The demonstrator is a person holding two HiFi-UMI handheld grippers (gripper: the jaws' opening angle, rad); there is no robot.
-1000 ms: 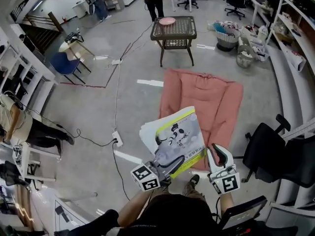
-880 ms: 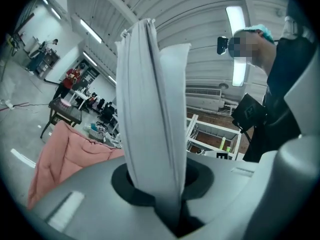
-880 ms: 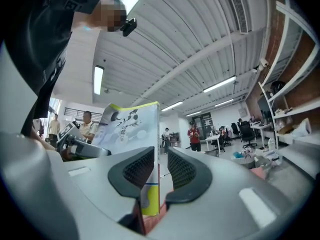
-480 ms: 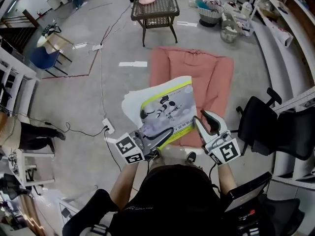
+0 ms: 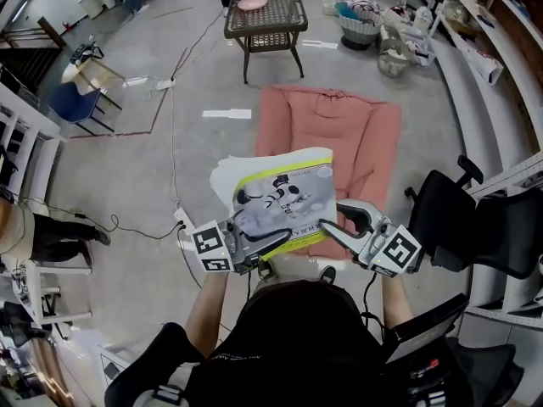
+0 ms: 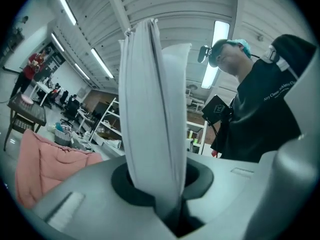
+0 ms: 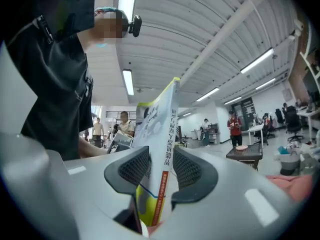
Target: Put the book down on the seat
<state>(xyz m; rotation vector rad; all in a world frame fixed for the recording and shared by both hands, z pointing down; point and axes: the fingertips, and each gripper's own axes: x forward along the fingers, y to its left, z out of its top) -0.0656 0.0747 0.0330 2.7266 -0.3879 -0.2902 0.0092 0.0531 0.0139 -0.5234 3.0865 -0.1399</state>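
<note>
- Left tongs (image 5: pixel 273 241), lower centre-left of head view: clamped on the page edge of the book (image 5: pixel 284 195).
- Right tongs (image 5: pixel 333 217), lower centre-right: jaws have just been opening. The book's spine stands between the pads, not squeezed.
- Book: held in the air at frame centre, cover facing up, overlapping the near edge of the pink seat cushion (image 5: pixel 339 125).
- Cushion lies flat on the floor (image 5: pixel 153 168), upper centre; wicker table (image 5: pixel 265 15) beyond it at the top.

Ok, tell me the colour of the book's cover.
Grey-white picture with a yellow-green border on the book; clearest in the head view.
</note>
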